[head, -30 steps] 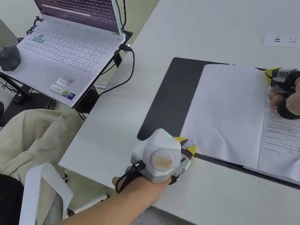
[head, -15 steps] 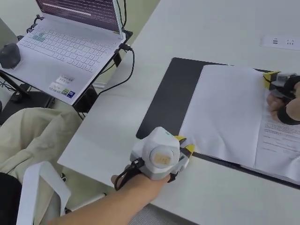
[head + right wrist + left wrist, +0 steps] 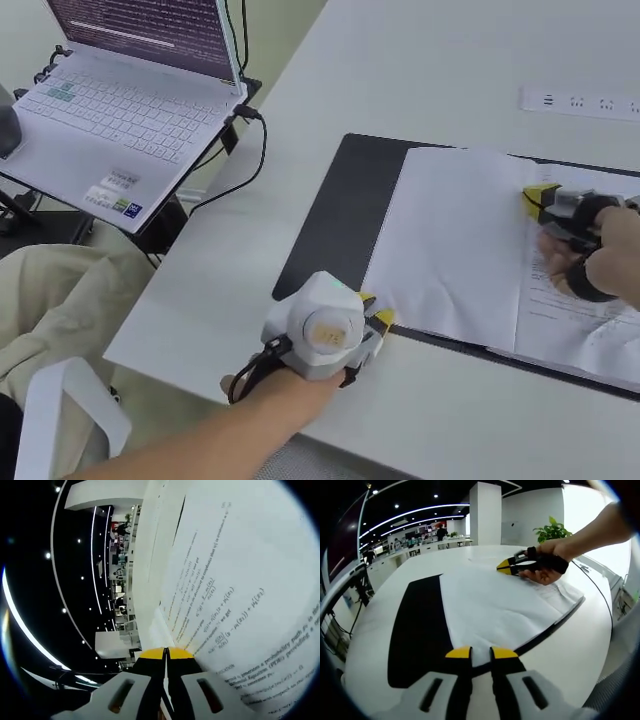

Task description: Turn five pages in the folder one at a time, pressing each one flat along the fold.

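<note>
1. Head view: the folder (image 3: 338, 215) lies open on the table (image 3: 420, 70). The left gripper (image 3: 378, 318) sits at its near corner, and the black cover spreads ahead of it and to its left.
2. Left gripper view: the jaws are a narrow slit apart with nothing between them. The near corner of the turned page (image 3: 450, 240) lies just ahead of the tips (touching or only close, I cannot tell).
3. The right gripper (image 3: 535, 200) has its jaws closed tight on nothing, tips down on the paper at the fold. The turned page is to its left. The printed page (image 3: 575, 325) runs under it and off to its right.
4. Step in hand, as I judge it: pressing a turned page flat along the fold. Which of the five it is, these views don't tell me.
5. Next move, as I judge it: draw the closed right tips along the crease with light, even pressure while the left gripper pins the corner.
6. After that, the right jaws need to open and pinch only the top printed sheet at its outer edge (easy to catch two).
</note>
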### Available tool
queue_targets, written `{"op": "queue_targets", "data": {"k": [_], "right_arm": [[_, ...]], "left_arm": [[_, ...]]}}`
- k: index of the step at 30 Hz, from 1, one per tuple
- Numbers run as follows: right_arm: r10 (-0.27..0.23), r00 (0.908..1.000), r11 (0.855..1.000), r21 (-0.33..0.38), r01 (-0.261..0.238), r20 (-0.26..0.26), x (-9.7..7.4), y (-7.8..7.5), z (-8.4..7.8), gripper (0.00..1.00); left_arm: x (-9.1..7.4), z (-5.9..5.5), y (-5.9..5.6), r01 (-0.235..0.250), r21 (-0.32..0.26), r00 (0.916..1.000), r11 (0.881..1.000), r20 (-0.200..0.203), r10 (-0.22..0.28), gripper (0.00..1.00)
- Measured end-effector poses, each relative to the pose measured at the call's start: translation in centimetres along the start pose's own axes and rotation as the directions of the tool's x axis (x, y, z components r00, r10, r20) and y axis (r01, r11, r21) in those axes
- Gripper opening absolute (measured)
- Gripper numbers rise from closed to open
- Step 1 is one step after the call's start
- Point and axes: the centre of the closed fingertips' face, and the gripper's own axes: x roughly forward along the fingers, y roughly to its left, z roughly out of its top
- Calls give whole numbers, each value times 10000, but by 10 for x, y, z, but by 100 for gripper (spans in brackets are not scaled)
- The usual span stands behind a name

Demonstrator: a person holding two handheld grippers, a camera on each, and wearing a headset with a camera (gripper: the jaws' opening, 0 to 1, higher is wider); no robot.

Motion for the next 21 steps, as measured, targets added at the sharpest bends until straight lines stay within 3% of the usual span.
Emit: {"op": "queue_targets", "data": {"k": [9, 16, 21], "right_arm": [[147, 9974, 9999, -49, -151, -699, -27, -8, -28, 0], [227, 9966, 9997, 80, -222, -794, -46, -15, -39, 0], [178, 9924, 9998, -61, -187, -1218, -57, -22, -52, 0]], "left_arm": [[0, 0, 0, -14, -1, 10000, 10000, -61, 14, 12], [-1, 1, -1, -14, 31, 9999, 10000, -126, 14, 12], [-1, 1, -2, -22, 34, 9999, 10000, -99, 22, 12]]}}
